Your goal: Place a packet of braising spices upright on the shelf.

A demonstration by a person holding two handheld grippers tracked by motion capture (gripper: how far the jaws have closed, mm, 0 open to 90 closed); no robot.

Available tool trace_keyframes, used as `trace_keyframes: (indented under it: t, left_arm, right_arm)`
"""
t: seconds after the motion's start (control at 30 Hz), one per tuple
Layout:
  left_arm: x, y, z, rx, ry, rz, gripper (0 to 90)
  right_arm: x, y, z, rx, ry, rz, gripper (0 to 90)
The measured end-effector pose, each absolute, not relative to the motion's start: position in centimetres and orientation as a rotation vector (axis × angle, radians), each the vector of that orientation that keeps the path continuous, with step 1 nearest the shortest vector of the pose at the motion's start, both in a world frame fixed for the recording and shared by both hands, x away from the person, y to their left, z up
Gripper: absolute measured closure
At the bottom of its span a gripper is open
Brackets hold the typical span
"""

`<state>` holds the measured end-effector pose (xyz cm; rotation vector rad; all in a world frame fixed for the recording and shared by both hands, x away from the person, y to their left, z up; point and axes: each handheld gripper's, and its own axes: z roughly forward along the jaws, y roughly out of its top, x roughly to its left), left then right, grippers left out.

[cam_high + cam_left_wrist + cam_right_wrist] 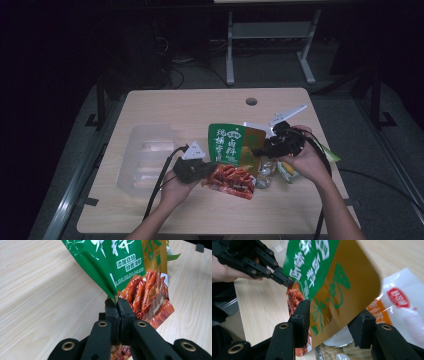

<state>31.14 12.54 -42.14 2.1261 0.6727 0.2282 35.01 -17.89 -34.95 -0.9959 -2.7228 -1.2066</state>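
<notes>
Two grippers work one snack pouch (231, 155) near the middle of the table (165, 105). The left gripper (202, 169) has its jaws pressed together on the pouch's near-left edge, at the seam where the green panel meets the printed red food picture. The right gripper (260, 150) stands with jaws well apart around the pouch's brown right side — one jaw before the film, the other behind it, neither seen to press on it.

The step in hand appears to be taking a second hold on the pouch.

1. Keep the left grip firm; the film is slick and would likely slip if eased.
2. Centre the brown edge between the right jaws before closing, so both pads meet flat film, not a fold.
3. Close squarely — a skewed bite may crumple the pouch.
4. Hold the pouch lifted off the other packets (272, 172) lying just right of it, including the white bag (404, 312), so none is caught.

A clear tray (145, 160) lies to the left, apart from the work.
</notes>
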Motion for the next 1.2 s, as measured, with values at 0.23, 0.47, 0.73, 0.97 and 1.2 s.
trace_keyframes:
  t: [0.23,0.47,0.73,0.97,1.2]
  left_arm:
    - [30.9,12.9,-42.1,2.129,0.683,0.238,88.4]
    - [30.7,13.0,-42.2,2.126,0.694,0.247,88.4]
    - [30.5,13.0,-42.5,2.138,0.696,0.259,88.4]
    - [30.3,13.1,-42.8,2.127,0.71,0.261,88.7]
    - [30.0,13.1,-42.9,2.123,0.732,0.257,88.7]
  right_arm:
    - [34.7,-17.7,-37.3,-1.011,-2.678,-1.211,54.4]
    - [34.2,-17.3,-39.2,-1.048,-2.612,-1.25,56.1]
    - [33.1,-17.1,-41.1,-1.083,-2.547,-1.298,61.4]
    - [32.7,-16.8,-42.2,-1.111,-2.522,-1.276,63.8]
    - [32.4,-15.9,-42.7,-1.138,-2.527,-1.256,68.0]
